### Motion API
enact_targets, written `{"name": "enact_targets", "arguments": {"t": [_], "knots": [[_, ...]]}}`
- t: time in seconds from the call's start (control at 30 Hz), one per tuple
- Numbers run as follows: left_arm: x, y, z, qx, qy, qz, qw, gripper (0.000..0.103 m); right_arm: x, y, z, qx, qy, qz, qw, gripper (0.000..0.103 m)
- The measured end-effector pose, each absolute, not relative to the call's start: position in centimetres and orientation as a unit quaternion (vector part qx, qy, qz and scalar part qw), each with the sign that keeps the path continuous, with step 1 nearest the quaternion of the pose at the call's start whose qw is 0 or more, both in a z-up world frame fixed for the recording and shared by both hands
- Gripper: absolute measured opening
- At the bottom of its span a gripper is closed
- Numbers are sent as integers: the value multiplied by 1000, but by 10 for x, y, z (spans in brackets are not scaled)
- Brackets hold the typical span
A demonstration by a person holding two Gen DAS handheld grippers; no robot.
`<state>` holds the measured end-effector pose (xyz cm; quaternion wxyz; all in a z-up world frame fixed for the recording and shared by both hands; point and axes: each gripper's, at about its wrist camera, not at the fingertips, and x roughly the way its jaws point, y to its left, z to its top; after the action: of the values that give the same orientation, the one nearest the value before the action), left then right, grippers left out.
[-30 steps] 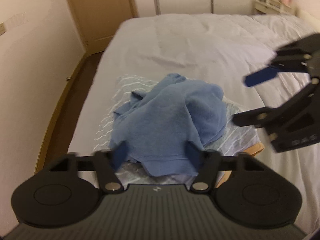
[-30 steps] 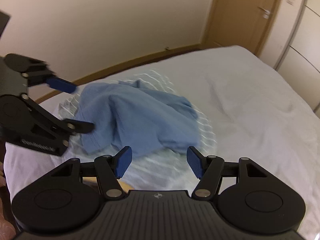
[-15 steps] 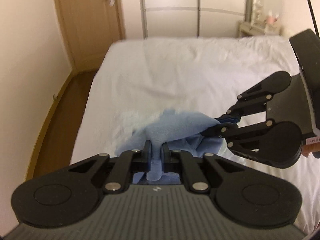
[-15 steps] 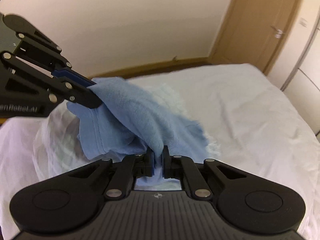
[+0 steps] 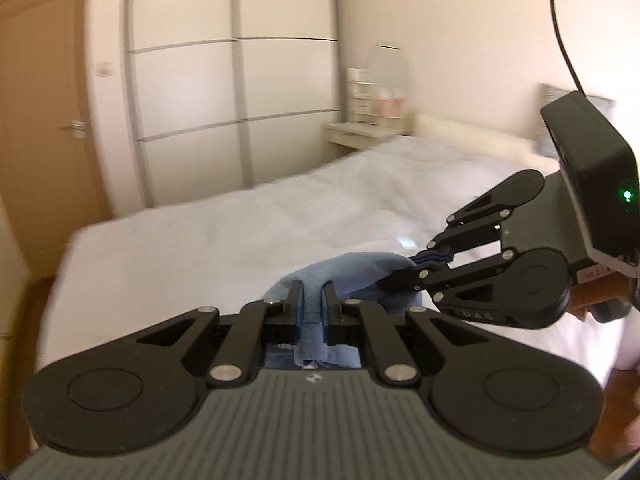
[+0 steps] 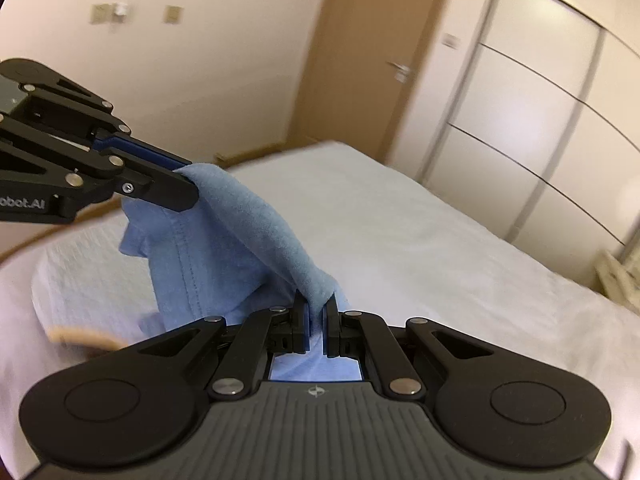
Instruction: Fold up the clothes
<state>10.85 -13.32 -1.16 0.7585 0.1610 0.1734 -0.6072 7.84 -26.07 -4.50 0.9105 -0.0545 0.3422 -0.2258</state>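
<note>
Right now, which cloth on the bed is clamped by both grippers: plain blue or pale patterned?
The plain blue garment: left gripper and right gripper pinch it. The pale patterned cloth lies flat beneath, ungripped.

plain blue garment [image 6: 240, 232], white bed [image 6: 420, 240], black tongs [image 6: 316, 320] with blue pads.

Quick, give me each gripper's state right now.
Left gripper: shut on the blue garment.
Right gripper: shut on the blue garment.
</note>
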Motion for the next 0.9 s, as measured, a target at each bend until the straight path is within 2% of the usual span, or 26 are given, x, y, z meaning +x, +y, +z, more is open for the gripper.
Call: {"name": "enact_targets", "arguments": {"t": [0.33, 0.47, 0.5, 0.57, 0.63, 0.7, 0.83, 0.9], "knots": [[-64, -234, -39, 153, 275, -664, 679, 6, -150, -312, -48, 17, 403, -257, 878, 4], [-96, -277, -56, 166, 303, -645, 682, 6, -188, -353, -67, 33, 411, -254, 875, 4], [-97, -288, -63, 173, 309, -638, 684, 6, -196, -363, -72, 34, 412, -254, 874, 6], [-99, -313, -76, 187, 318, -626, 687, 7, -212, -382, -83, 37, 415, -255, 873, 22], [-89, -330, -97, 197, 334, -605, 695, 7, -221, -400, -94, 38, 415, -265, 870, 46], [-78, -345, -119, 209, 353, -577, 707, 9, -224, -409, -100, 39, 409, -284, 866, 47], [-44, -342, -148, 212, 384, -525, 729, 26, -237, -412, -120, 60, 423, -294, 855, 47], [-34, -332, -159, 209, 395, -516, 731, 30, -244, -390, -132, 71, 443, -289, 846, 47]]}}
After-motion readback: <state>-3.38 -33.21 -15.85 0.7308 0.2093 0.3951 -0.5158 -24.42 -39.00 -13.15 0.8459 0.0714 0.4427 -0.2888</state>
